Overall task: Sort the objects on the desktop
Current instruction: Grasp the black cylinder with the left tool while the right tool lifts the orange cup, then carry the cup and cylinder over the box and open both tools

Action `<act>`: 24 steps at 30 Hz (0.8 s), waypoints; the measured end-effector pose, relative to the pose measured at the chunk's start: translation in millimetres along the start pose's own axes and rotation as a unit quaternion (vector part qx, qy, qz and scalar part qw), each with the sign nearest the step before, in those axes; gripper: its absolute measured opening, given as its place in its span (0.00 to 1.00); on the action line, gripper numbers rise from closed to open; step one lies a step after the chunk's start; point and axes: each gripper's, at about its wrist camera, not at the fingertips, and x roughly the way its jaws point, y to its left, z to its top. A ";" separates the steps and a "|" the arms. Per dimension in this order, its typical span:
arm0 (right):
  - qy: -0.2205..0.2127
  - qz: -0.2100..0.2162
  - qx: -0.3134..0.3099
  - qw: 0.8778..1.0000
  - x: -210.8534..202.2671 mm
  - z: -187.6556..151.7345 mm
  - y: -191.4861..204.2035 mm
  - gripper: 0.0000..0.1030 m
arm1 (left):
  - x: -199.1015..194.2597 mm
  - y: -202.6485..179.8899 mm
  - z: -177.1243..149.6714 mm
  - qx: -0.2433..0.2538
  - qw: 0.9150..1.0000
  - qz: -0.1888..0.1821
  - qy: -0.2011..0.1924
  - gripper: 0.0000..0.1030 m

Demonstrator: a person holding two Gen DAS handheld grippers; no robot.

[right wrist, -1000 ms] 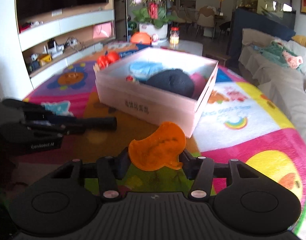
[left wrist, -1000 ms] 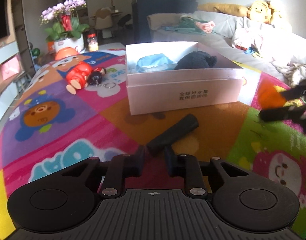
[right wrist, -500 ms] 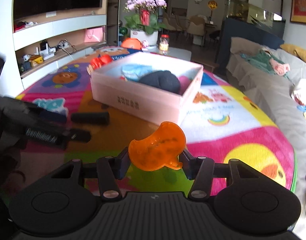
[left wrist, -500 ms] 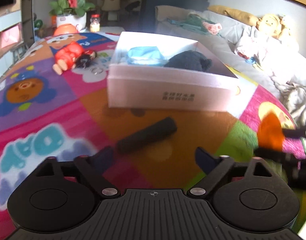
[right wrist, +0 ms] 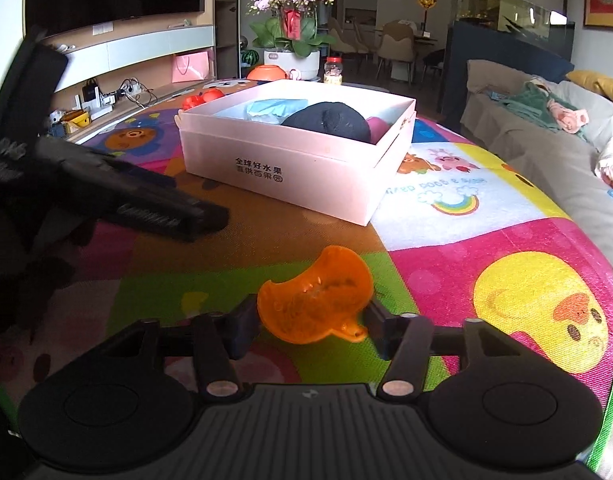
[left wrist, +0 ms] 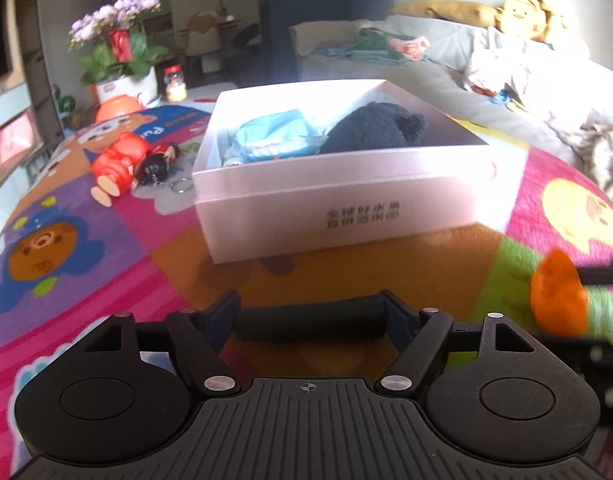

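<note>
L gripper (left wrist: 311, 316) jaws, just closing, span black tube (left wrist: 311, 317) endwise; contact unclear. R gripper (right wrist: 308, 326), just opening, flanks orange piece (right wrist: 314, 304). Cartoon mat (right wrist: 506, 252), then pink box (left wrist: 346, 208), flowers (right wrist: 292, 20), sofa (left wrist: 446, 80) behind.

You have two grippers in front of you, the left gripper (left wrist: 310, 316) and the right gripper (right wrist: 312, 328), over one colourful play mat (left wrist: 66, 240). On the mat you can count one pink box (left wrist: 346, 200), one black cylinder (left wrist: 310, 318), one orange scoop-shaped piece (right wrist: 314, 300), one red doll (left wrist: 122, 160) and one key ring (left wrist: 178, 188). Inside the box you can count three things: one blue packet (left wrist: 274, 140), one black plush item (left wrist: 370, 128) and one pink item (right wrist: 376, 124), and beyond the mat stand one pot of flowers (right wrist: 290, 20) and one jar (right wrist: 332, 70).
</note>
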 end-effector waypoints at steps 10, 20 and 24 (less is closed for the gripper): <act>0.024 -0.002 0.019 1.000 13.2 13.2 -4.6 0.55 | -45.1 1.7 -33.7 0.024 0.999 -0.038 -0.003 0.77; -0.010 0.012 -0.022 1.000 -41.5 52.5 0.6 0.55 | -73.6 11.3 5.1 0.047 0.992 -0.050 -0.110 0.77; -0.058 0.012 -0.022 0.998 -72.4 87.6 -6.0 0.55 | -56.6 17.2 50.4 0.057 0.982 -0.033 -0.176 0.78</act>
